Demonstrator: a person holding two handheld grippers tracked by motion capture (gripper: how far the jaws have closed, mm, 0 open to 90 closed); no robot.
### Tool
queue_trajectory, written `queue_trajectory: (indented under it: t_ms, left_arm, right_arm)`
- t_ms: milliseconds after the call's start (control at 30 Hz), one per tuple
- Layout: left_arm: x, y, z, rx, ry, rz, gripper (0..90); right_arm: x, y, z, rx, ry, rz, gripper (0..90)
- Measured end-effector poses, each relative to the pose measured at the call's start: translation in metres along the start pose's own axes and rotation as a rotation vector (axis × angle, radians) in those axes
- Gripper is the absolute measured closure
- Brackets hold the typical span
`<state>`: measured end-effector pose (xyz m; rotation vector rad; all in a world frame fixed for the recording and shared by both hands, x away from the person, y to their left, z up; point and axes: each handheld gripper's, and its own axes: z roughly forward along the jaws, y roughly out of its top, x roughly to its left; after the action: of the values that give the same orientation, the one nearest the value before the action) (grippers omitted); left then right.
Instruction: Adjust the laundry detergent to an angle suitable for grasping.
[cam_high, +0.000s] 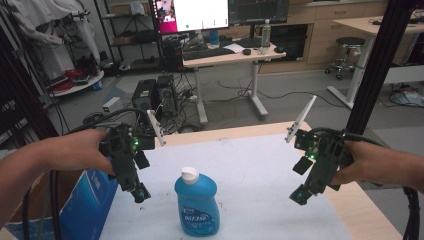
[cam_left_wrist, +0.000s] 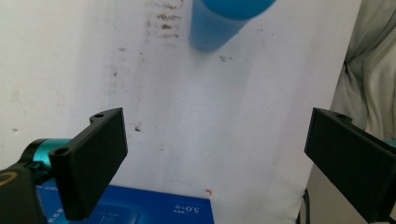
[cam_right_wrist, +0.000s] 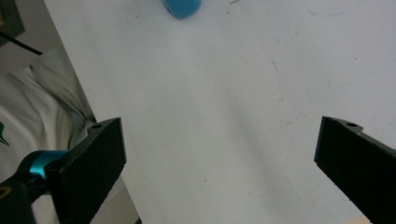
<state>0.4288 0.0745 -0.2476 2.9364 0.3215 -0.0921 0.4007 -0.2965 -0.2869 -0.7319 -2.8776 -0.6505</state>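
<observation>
A blue bottle (cam_high: 196, 204) with a white cap stands upright on the white sheet (cam_high: 250, 165) near the table's front edge. To its left, a hand holds my left gripper (cam_high: 140, 194) above the sheet, tips pointing down. Its jaws stand wide apart with nothing between them in the left gripper view (cam_left_wrist: 219, 158), where the bottle's base (cam_left_wrist: 219, 23) shows blurred at the top. To the bottle's right, my right gripper (cam_high: 300, 195) hangs tilted over the sheet. Its jaws are spread wide and empty (cam_right_wrist: 219, 168), with a sliver of the bottle (cam_right_wrist: 181, 8) at the top edge.
A blue box (cam_high: 90, 205) sits off the sheet's left edge, below my left gripper, and appears with its printed label (cam_left_wrist: 140, 207) in the left gripper view. Bare wood table (cam_high: 365, 210) lies right of the sheet. A black post (cam_high: 380, 65) rises at the right.
</observation>
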Motion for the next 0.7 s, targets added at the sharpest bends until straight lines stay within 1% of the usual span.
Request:
queue_trajectory:
  t_ms: [33, 133, 200, 267, 367, 400, 467, 567, 633, 700]
  left_arm:
    - [0.001, 0.0, -0.001, -0.01, 0.003, -0.001, 5.9]
    - [0.007, 0.0, -0.003, -0.023, 0.021, 0.014, 5.9]
    - [0.01, 0.0, -0.003, -0.031, 0.031, 0.015, 5.9]
    - [0.013, 0.001, -0.003, -0.035, 0.032, 0.019, 5.9]
    - [0.017, 0.001, -0.001, -0.029, 0.042, 0.024, 5.9]
    - [0.019, 0.001, 0.0, -0.026, 0.042, 0.018, 5.9]
    - [0.022, 0.002, 0.0, -0.016, 0.052, 0.016, 5.9]
    - [0.024, 0.003, 0.0, -0.017, 0.049, 0.012, 5.9]
    - [0.024, 0.004, -0.001, -0.008, 0.046, 0.013, 5.9]
    - [0.025, 0.004, -0.001, -0.001, 0.058, 0.009, 5.9]
  right_arm:
    - [0.002, -0.002, -0.001, 0.007, -0.005, -0.008, 1.2]
    - [0.01, -0.005, -0.002, 0.032, -0.026, -0.024, 1.2]
    - [0.013, -0.006, -0.002, 0.039, -0.031, -0.039, 1.3]
    - [0.016, -0.007, -0.002, 0.051, -0.037, -0.04, 1.3]
    - [0.019, -0.009, 0.0, 0.073, -0.032, -0.047, 1.2]
    - [0.02, -0.01, 0.0, 0.079, -0.03, -0.046, 1.2]
    - [0.022, -0.011, 0.0, 0.08, -0.031, -0.051, 1.3]
    - [0.024, -0.014, 0.0, 0.08, -0.032, -0.052, 1.3]
    - [0.025, -0.015, 0.001, 0.081, -0.031, -0.056, 1.3]
    - [0.026, -0.015, 0.002, 0.083, -0.032, -0.063, 1.3]
